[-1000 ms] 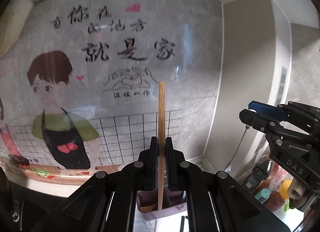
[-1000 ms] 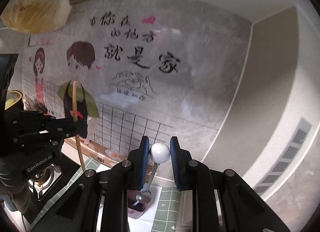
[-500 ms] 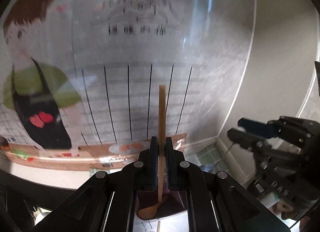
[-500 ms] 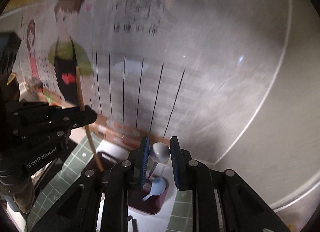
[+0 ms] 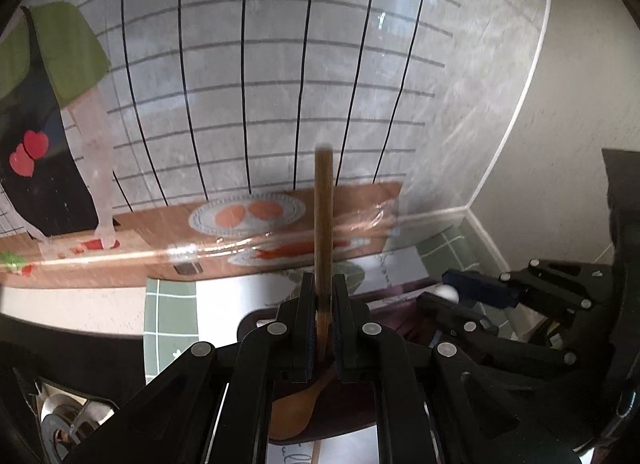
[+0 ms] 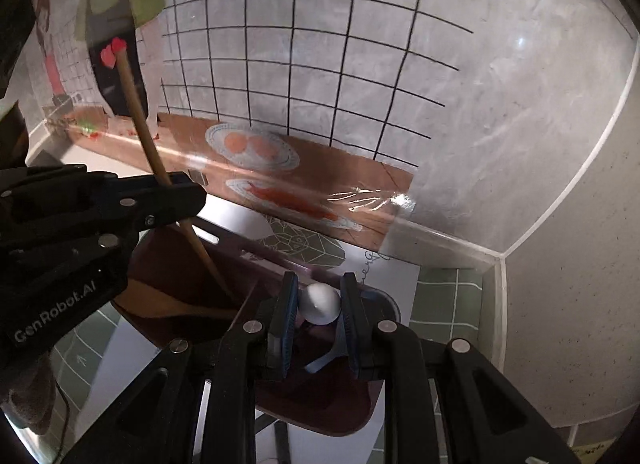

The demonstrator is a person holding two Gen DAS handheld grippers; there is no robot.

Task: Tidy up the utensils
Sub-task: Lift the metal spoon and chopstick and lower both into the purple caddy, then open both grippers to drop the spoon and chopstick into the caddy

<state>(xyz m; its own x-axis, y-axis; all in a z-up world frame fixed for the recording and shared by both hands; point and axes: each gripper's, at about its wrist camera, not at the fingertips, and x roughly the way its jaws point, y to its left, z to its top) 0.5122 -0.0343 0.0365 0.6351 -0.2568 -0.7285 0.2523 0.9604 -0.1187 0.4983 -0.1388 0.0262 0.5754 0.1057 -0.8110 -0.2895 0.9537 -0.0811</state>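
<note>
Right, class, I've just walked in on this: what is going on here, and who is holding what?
A person works two handheld grippers over a dark maroon utensil holder on a counter by a decorated wall. The left gripper is shut on a wooden spoon, its handle up and its bowl down in the holder. The right gripper is shut on the white ball end of a pale blue spoon, also pointing down into the holder.

two spoons (image 6: 320,304), one tray (image 6: 168,264), two grippers (image 6: 316,328)

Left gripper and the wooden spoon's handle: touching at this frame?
Touching. In the left wrist view the left gripper has both pads pressed flush against the wooden spoon handle, with no gap either side.
</note>
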